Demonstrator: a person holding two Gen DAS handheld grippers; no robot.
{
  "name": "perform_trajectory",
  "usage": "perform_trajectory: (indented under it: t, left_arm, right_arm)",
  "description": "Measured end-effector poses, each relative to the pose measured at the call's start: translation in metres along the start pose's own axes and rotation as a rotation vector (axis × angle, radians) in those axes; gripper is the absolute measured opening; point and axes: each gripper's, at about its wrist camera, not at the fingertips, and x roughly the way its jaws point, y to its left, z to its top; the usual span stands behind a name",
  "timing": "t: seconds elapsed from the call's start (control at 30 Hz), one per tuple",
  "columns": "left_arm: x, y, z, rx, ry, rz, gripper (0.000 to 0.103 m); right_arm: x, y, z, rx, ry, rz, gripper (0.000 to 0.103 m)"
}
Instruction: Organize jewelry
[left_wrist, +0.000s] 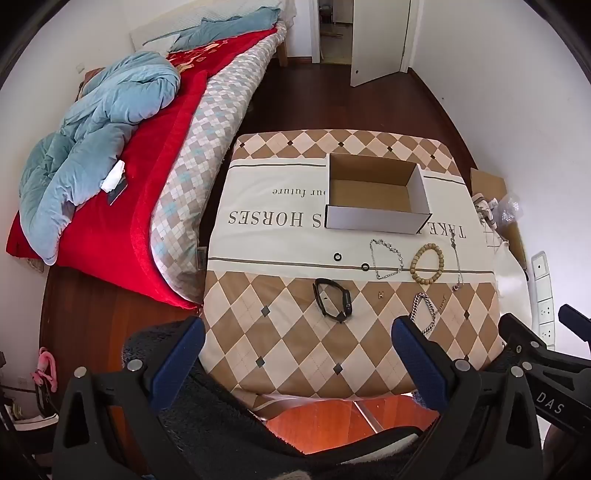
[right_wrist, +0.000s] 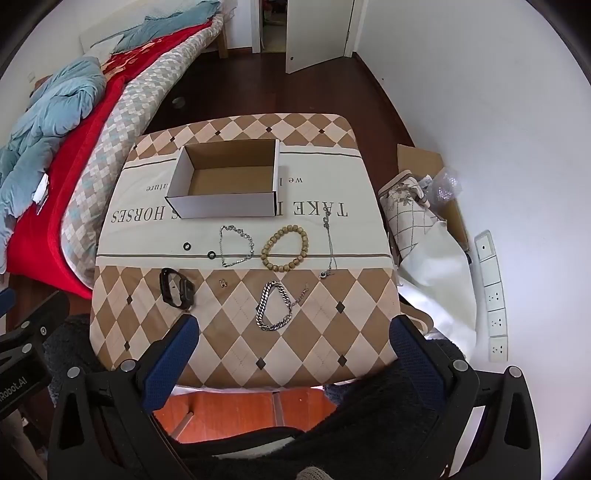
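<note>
A bed (left_wrist: 207, 122) with a red blanket (left_wrist: 147, 155) and a crumpled blue quilt (left_wrist: 99, 122) was noted to the left of the table (right_wrist: 243, 332), a white door (left_wrist: 380, 37) ajar at the far end of the room, and a power strip (right_wrist: 493, 295) with bags (right_wrist: 436, 266) on the floor to the right. Nothing was found between the grippers and the items; the near part of the diamond-pattern cloth was seen bare. Both grippers were held above the table's near edge, angled steeply down. The left gripper (left_wrist: 297, 354) was found wide open, nothing betw. its blue pads; the right gripper (right_wrist: 295, 350) likewise spread fully and held nothing. An open cardboard box (right_wrist: 229, 184), white outside, was seen empty at the far centre of the table. The jewelry was laid out in front of the box: two small black rings (right_wrist: 187, 246), a thin silver chain bracelet (right_wrist: 236, 245), a wooden bead bracelet (right_wrist: 284, 247) and a thin necklace (right_wrist: 330, 243) in a row, approx. along the cloth's grey stripe. Nearer were a black watch (right_wrist: 176, 288), a small gold-coloured item (right_wrist: 222, 283) (too small to identify) and a heavy silver link bracelet (right_wrist: 275, 306), the last lying closest to the right gripper, well apart from the box.
</note>
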Motion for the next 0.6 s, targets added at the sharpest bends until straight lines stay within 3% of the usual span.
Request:
perform_trajectory:
  t: [0.6]
  left_arm:
    - [0.0004,-0.0003,0.0002,0.0,-0.005,0.002,0.103]
  right_arm:
    - [-0.0069,-0.0017,0.0,-0.004,-0.005,-0.008,0.103]
